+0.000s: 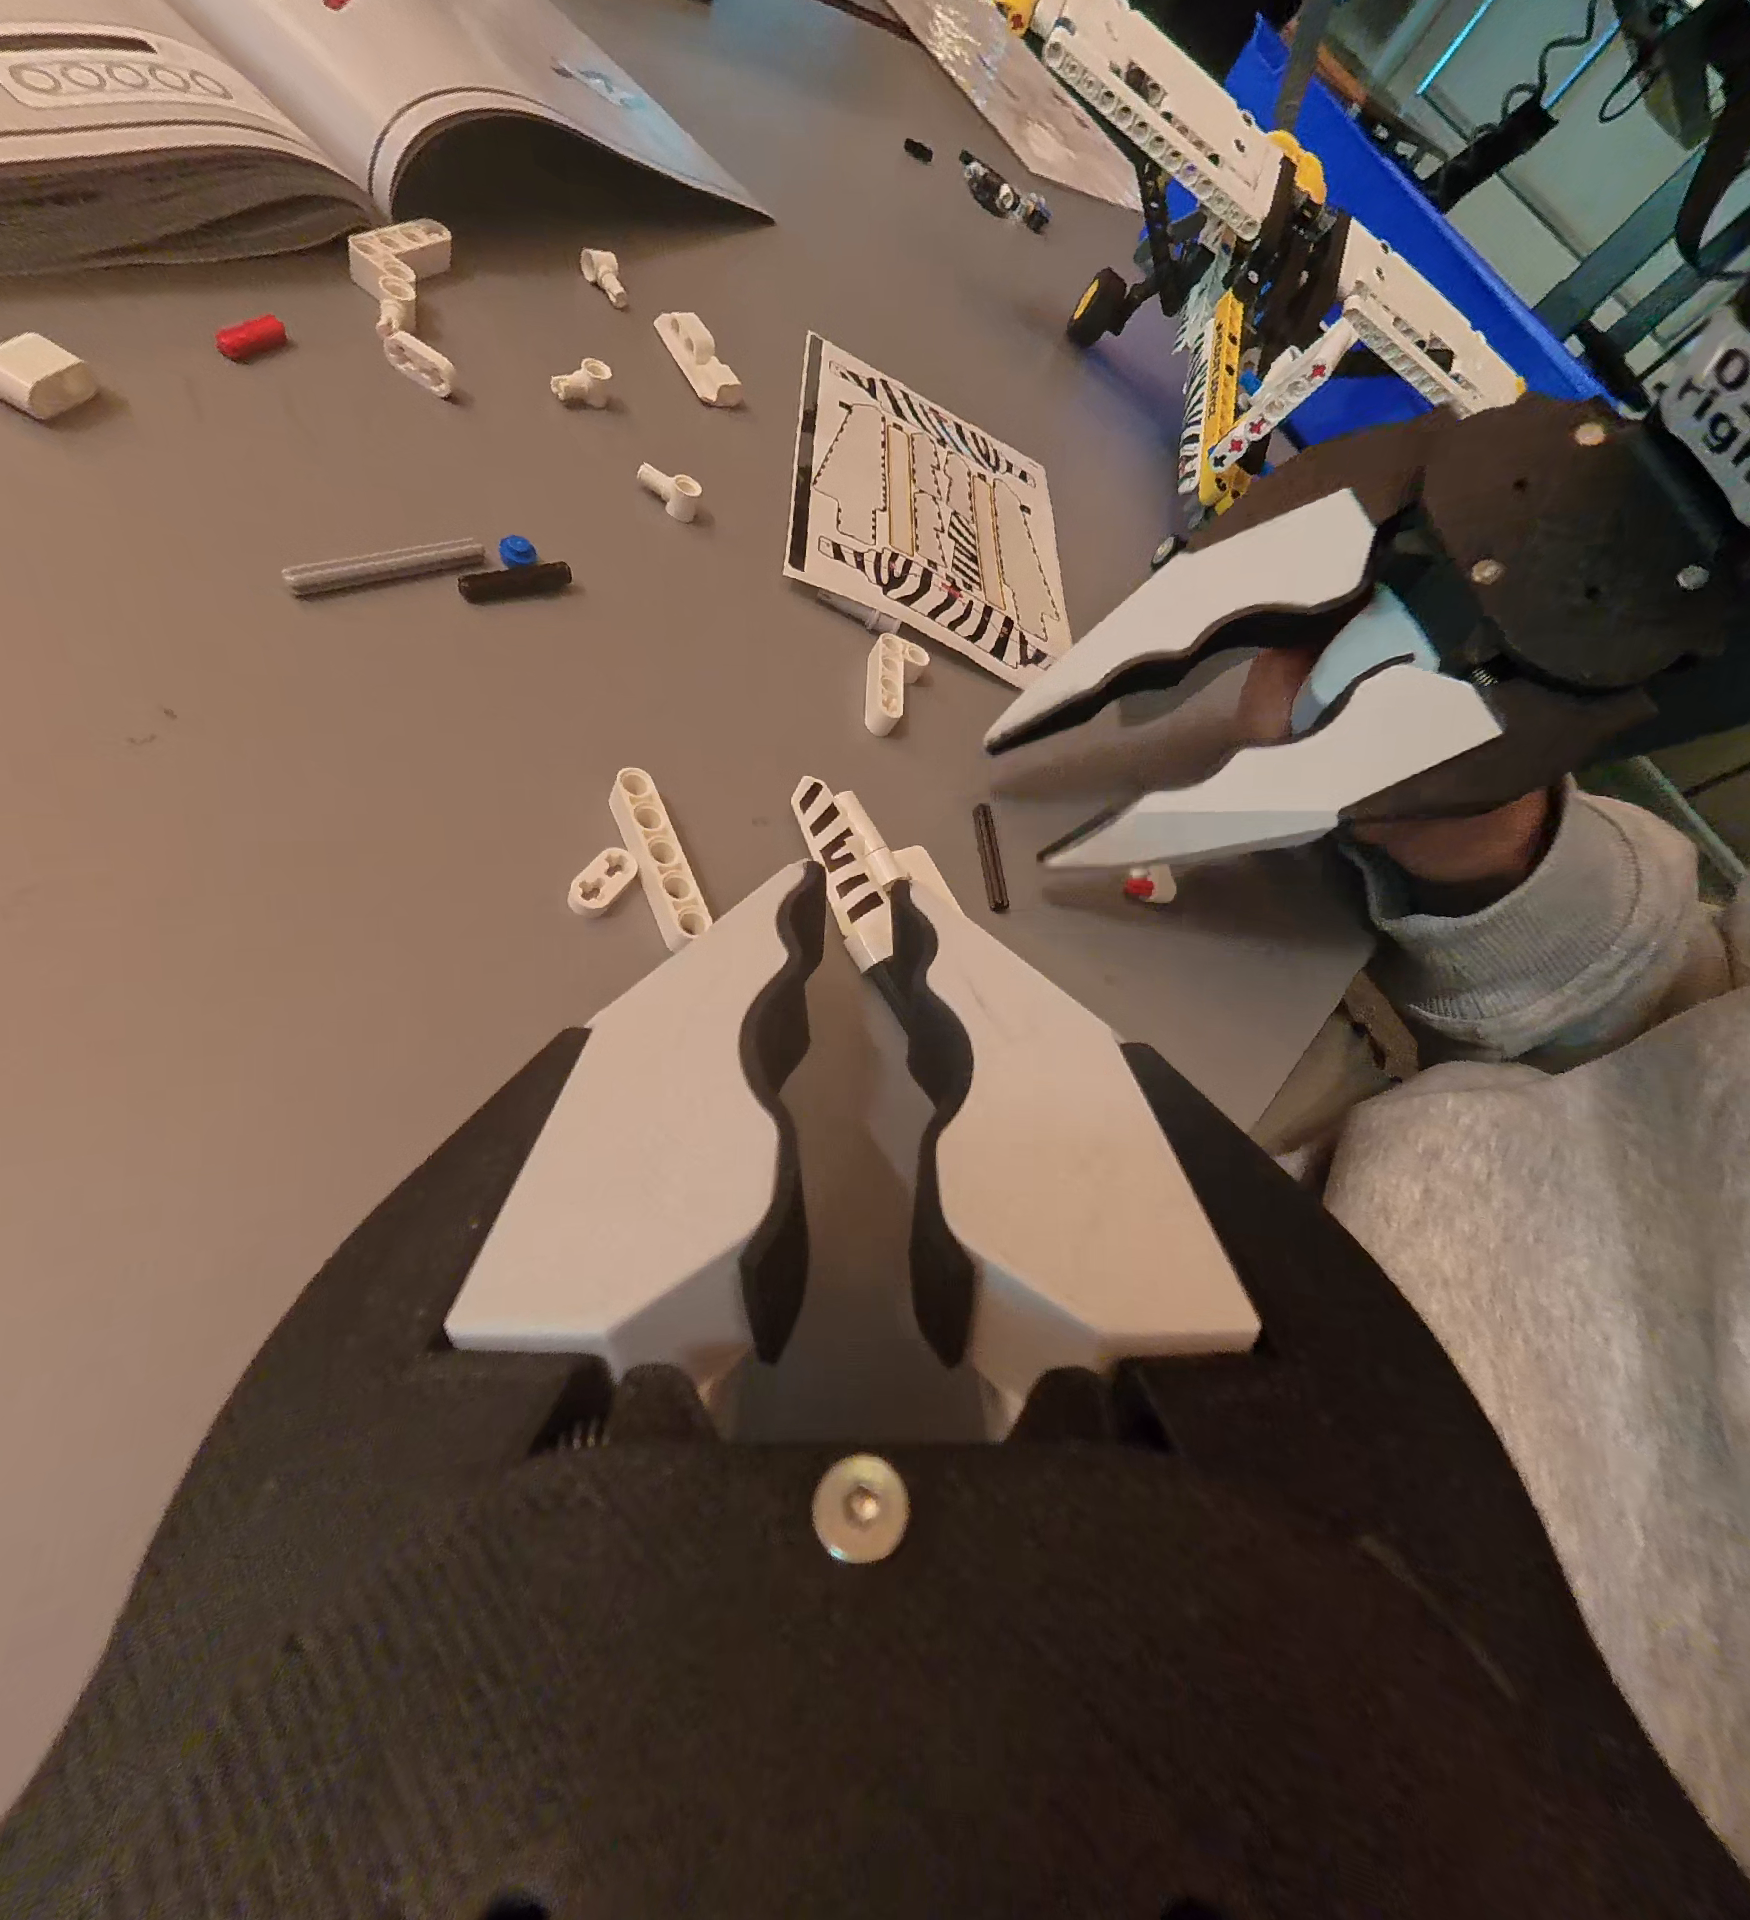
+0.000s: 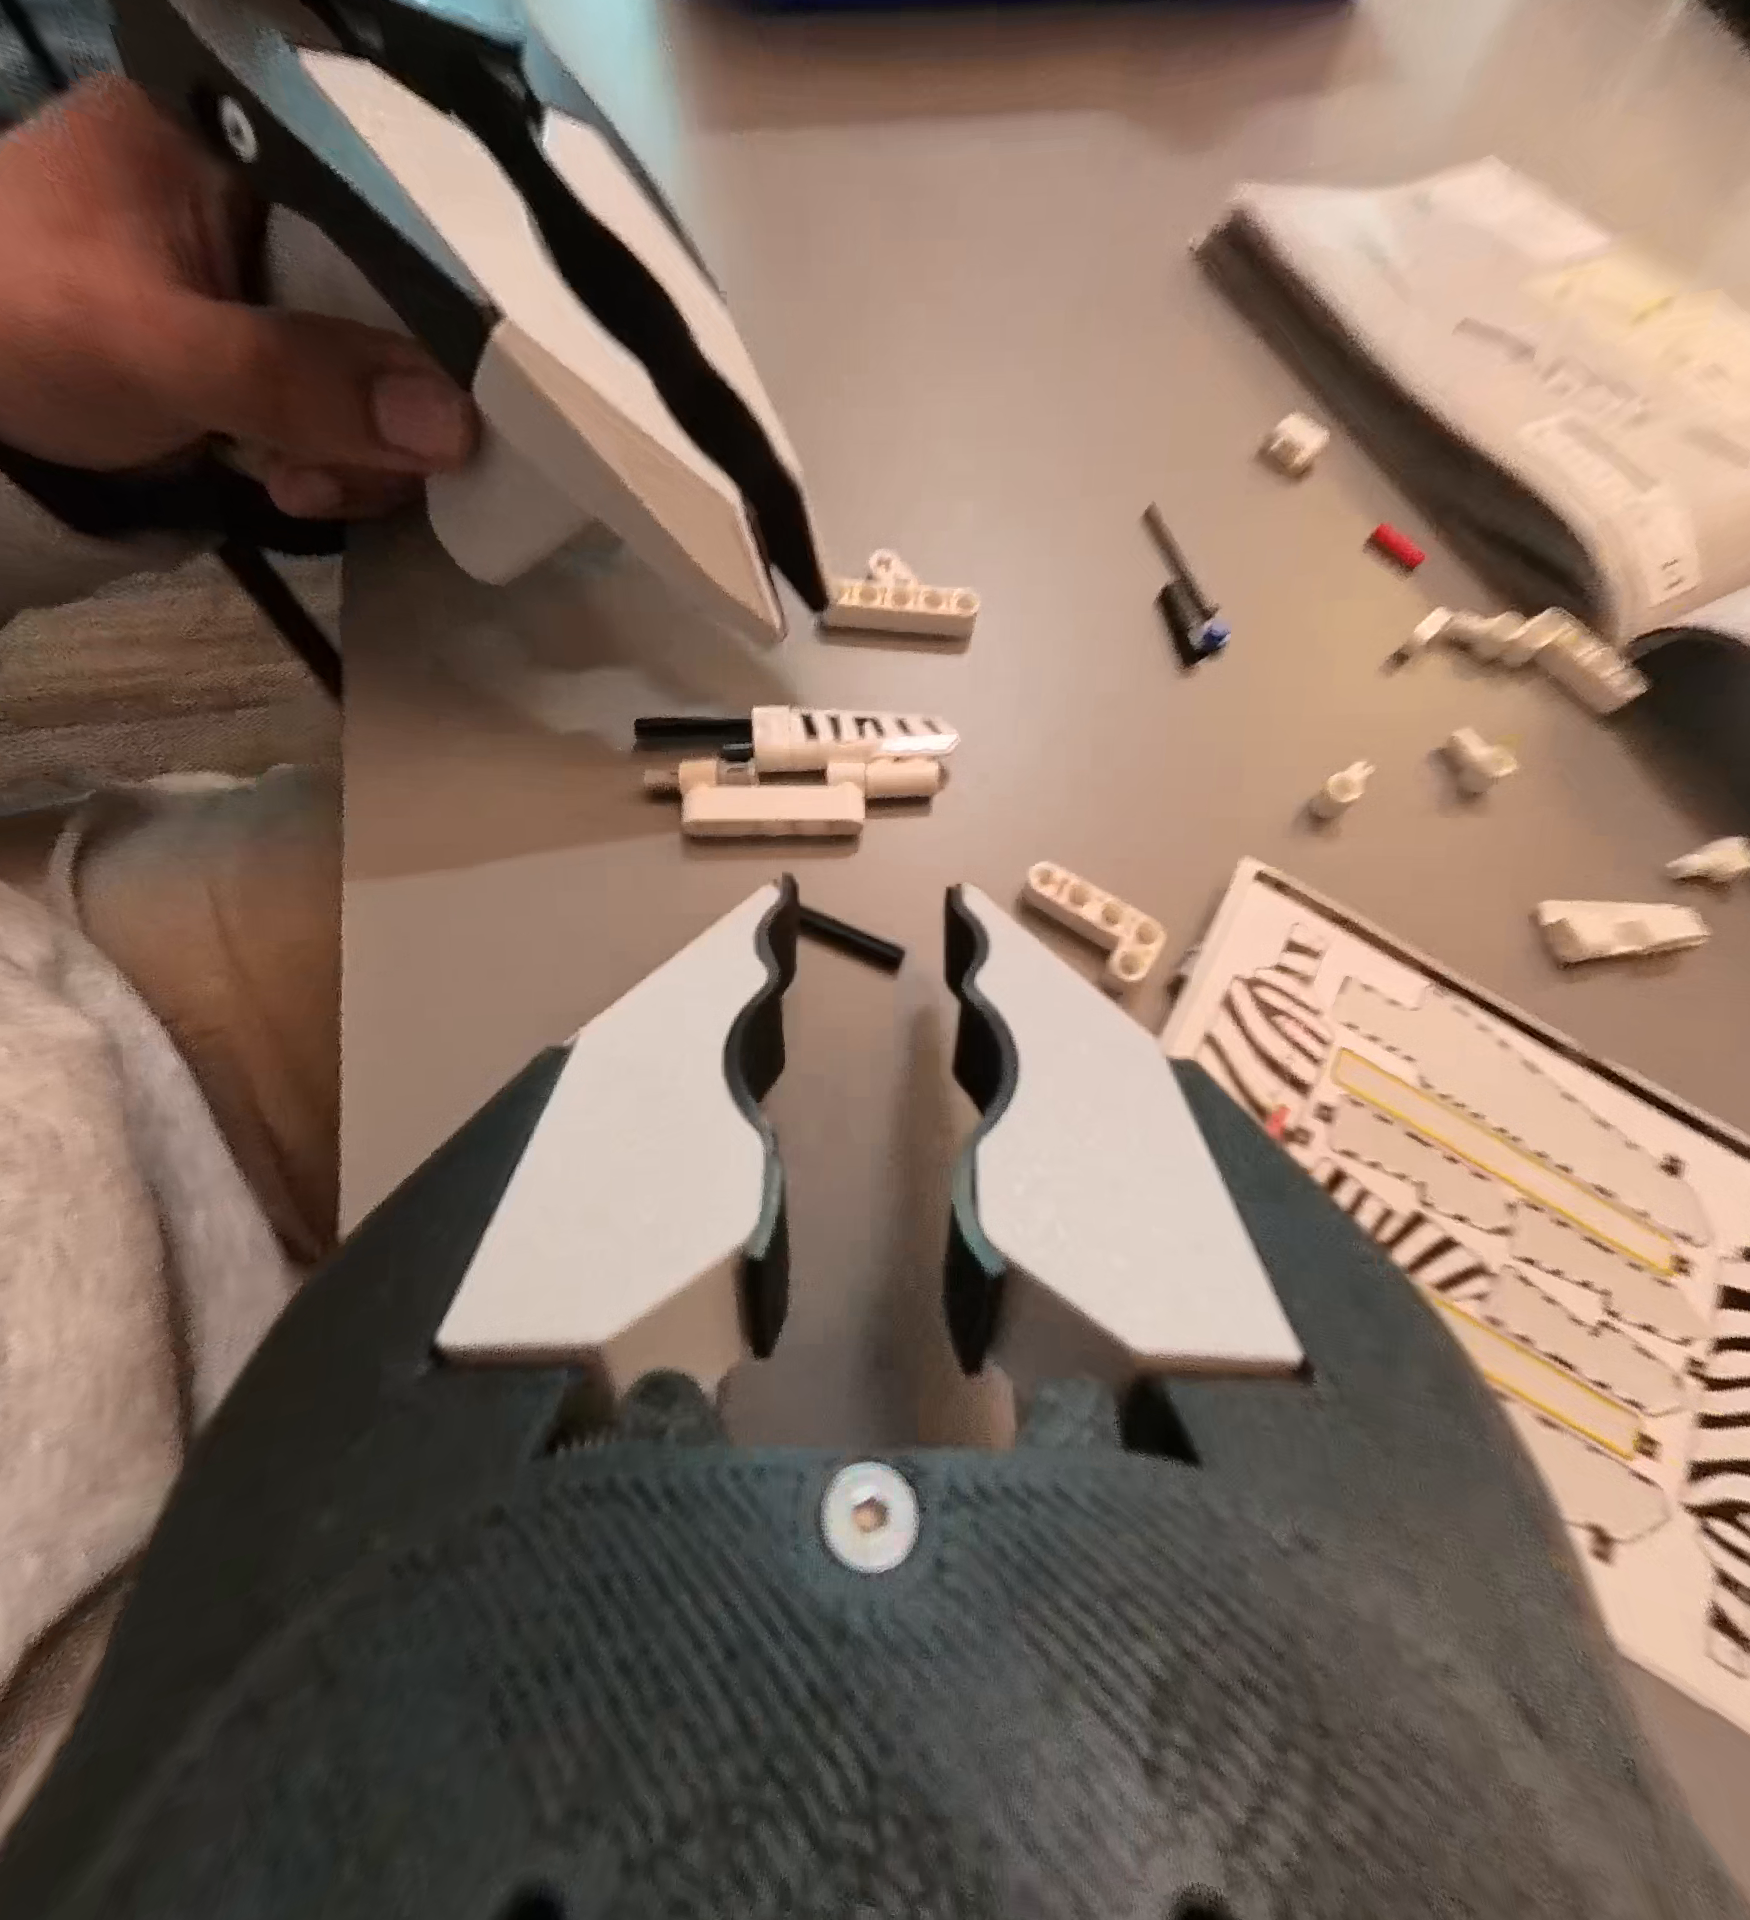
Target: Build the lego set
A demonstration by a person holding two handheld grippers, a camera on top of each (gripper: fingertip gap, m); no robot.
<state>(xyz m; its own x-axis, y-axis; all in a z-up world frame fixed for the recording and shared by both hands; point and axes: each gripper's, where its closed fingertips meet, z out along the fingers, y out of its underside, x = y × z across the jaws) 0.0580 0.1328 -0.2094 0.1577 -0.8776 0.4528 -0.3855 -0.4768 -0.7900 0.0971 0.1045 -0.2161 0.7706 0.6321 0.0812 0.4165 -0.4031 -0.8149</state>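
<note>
Left wrist view: left tool (image 1: 855,902) nearly pressed together, tips over the zebra-striped assembly (image 1: 843,852) on the grey counter (image 1: 175,831); grip not clear. Left of the assembly: one white five-hole beam (image 1: 659,855), one small white link (image 1: 601,881). Right of it: one black axle (image 1: 990,857), right tool (image 1: 1018,800) spread. Beyond: one sticker sheet (image 1: 928,514), one open manual (image 1: 258,114).

Right wrist view: right tool (image 2: 866,902) spread, empty, one black axle (image 2: 850,937) between its tips; striped assembly (image 2: 809,767) just beyond on the counter.
</note>
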